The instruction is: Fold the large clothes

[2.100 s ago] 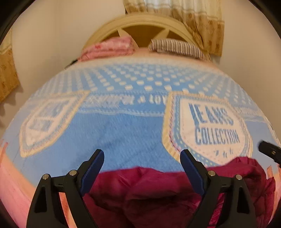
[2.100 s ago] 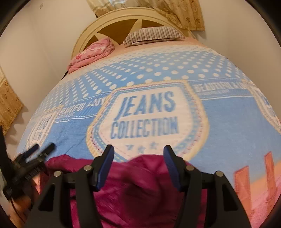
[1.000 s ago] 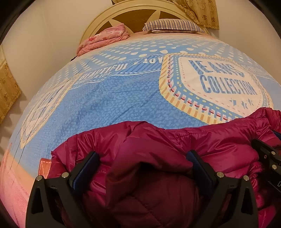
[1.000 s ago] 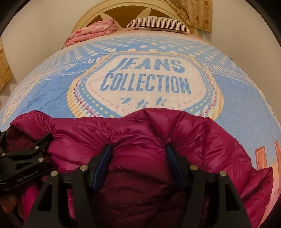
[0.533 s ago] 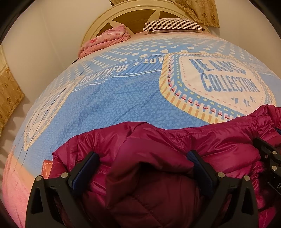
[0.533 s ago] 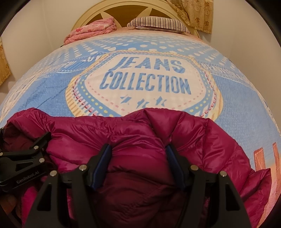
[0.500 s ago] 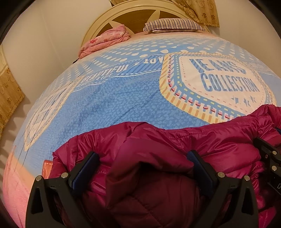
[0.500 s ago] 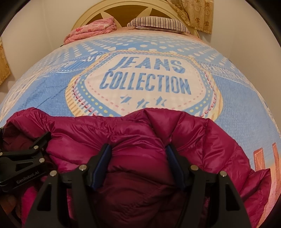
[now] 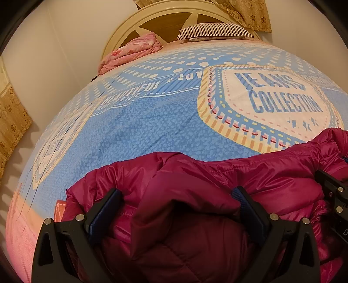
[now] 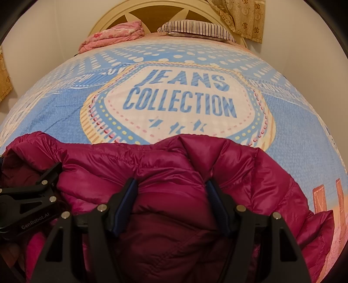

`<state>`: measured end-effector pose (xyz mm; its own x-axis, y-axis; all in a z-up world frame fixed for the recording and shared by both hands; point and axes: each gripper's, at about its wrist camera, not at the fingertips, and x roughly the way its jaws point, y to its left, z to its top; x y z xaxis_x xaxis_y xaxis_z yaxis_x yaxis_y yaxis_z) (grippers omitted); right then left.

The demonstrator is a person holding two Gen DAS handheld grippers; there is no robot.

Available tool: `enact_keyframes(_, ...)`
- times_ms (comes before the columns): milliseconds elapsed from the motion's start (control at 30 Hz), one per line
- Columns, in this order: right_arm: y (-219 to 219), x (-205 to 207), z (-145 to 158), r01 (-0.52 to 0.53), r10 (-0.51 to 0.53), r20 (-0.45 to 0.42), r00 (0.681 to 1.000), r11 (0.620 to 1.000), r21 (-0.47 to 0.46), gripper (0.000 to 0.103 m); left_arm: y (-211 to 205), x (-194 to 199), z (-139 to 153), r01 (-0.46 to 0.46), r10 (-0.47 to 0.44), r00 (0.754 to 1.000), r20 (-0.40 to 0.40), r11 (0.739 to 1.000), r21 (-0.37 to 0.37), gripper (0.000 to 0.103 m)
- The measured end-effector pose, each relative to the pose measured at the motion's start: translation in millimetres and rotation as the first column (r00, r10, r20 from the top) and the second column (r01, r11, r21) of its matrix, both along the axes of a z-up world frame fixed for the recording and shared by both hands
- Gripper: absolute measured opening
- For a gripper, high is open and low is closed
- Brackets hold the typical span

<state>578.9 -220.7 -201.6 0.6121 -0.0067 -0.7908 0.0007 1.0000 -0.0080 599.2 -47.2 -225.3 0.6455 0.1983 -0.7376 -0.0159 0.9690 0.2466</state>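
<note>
A magenta puffer jacket (image 9: 250, 172) lies bunched at the near edge of the bed; it also fills the lower right wrist view (image 10: 165, 161). My left gripper (image 9: 177, 196) is open wide, its jaws pressed into the jacket's folds with padding bulging between them. My right gripper (image 10: 171, 185) is also open, its jaws sunk into the jacket on either side of a padded bulge. Each gripper shows at the edge of the other's view: the right one (image 9: 335, 196), the left one (image 10: 34, 196). The fingertips are buried in fabric.
The bed carries a blue and white spread (image 9: 152, 122) printed "JEANS COLLECTION" (image 10: 180, 95). A folded pink quilt (image 10: 113, 34) and a striped pillow (image 10: 195, 29) lie by the cream headboard (image 9: 165, 17). White walls and gold curtains (image 9: 13, 113) flank the bed.
Since 2.1 s ago both grippers have dropped down and forward into the jacket. Over the last second they have hardly moved; the views shifted only slightly.
</note>
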Motion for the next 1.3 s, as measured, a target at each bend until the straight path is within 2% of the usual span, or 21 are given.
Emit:
enact_keyframes(133, 2, 1, 0, -0.001, 0.001, -0.005, 1.0, 1.0, -0.01, 0.07, 1, 1, 1, 0.005, -0.005, 1.0, -0.008, 1.0, -0.003, 0.102)
enact_keyframes(167, 0, 3, 1, -0.01, 0.01, -0.019, 1.0, 1.0, 0.004, 0.07, 5, 1, 7, 0.025, -0.026, 0.999, -0.031, 1.0, -0.018, 0.102)
enact_keyframes(233, -8, 4, 8, -0.041, 0.043, -0.062, 0.997, 0.999, 0.026, 0.073, 12, -8, 21, 0.047, -0.047, 0.999, -0.026, 0.999, -0.022, 0.102)
enact_keyframes(300, -17, -5, 22, -0.024, 0.026, -0.052, 0.998, 0.999, 0.029, 0.081, 28, -35, 50, 0.083, -0.082, 0.996, 0.031, 0.995, -0.053, 0.102)
enact_keyframes(367, -30, -32, 45, -0.012, 0.012, 0.007, 1.0, 0.999, 0.044, 0.085, 47, -73, 71, 0.099, -0.095, 0.993, 0.067, 0.993, -0.06, 0.102)
enact_keyframes(467, -54, -73, 60, -0.001, -0.001, 0.034, 0.999, 0.997, 0.074, 0.086, 72, -124, 78, 0.091, -0.086, 0.994, 0.072, 0.993, -0.071, 0.102)
enact_keyframes(567, -73, -129, 59, 0.0, -0.003, 0.028, 1.0, 0.992, 0.124, 0.086, 96, -181, 69, 0.07, -0.066, 0.996, 0.056, 0.995, -0.072, 0.102)
enact_keyframes(700, -90, -211, 45, 0.018, -0.02, 0.023, 1.0, 0.994, 0.107, 0.086, 120, -256, 52, 0.037, -0.036, 0.998, 0.044, 0.998, -0.044, 0.102)
enact_keyframes(833, -103, -278, 32, 0.068, -0.068, 0.002, 0.998, 0.991, 0.12, 0.086, 128, -306, 47, 0.022, -0.017, 0.999, 0.05, 0.995, -0.1, 0.102)
enact_keyframes(933, -109, -319, 26, 0.096, -0.097, -0.001, 0.995, 0.988, 0.124, 0.086, 125, -339, 46, 0.045, -0.038, 0.997, 0.064, 0.991, -0.126, 0.102)
enact_keyframes(1100, -111, -364, 19, 0.109, -0.11, 0.001, 0.994, 0.985, 0.135, 0.086, 117, -371, 28, 0.055, -0.052, 0.998, 0.032, 0.993, -0.108, 0.102)
enact_keyframes(1300, -110, -401, 8, 0.129, -0.13, -0.004, 0.992, 0.979, 0.161, 0.086, 120, -413, 15, 0.039, -0.037, 0.999, 0.012, 0.988, -0.15, 0.102)
